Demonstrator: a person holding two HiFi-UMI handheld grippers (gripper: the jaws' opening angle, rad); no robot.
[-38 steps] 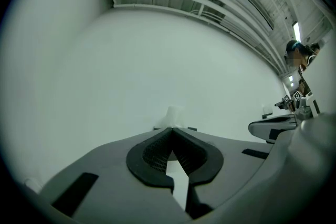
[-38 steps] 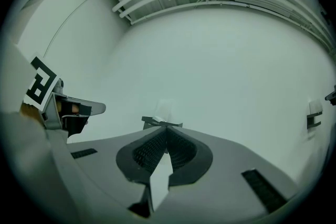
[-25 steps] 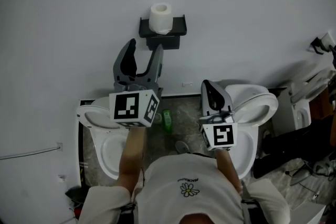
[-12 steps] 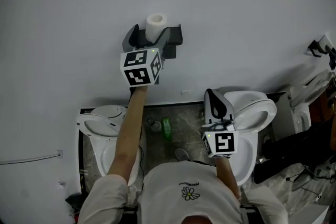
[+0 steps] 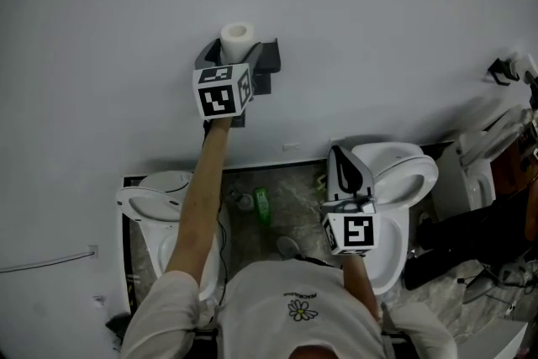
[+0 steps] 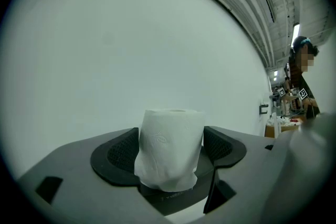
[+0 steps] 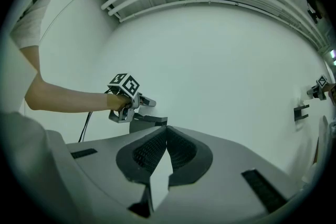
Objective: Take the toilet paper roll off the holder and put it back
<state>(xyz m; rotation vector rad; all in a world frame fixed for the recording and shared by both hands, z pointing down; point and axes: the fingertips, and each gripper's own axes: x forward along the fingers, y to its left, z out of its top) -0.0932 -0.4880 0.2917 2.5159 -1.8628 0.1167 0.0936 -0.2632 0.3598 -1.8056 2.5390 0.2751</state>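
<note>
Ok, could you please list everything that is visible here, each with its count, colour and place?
white toilet paper roll: one, white, upright on the holder.
black wall-mounted holder: one, black, on the pale wall.
white toilets: two, white, on the floor.
green bottle: one, green, on the floor between the toilets.
left gripper: one, grey; jaws have just been opening, roll between them.
right gripper: one, grey, shut, empty.

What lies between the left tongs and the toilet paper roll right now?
Nothing: the left gripper view shows the toilet paper roll already standing between the jaws of the left tongs, which have just been opening, with no pad visibly pressing it.
</note>
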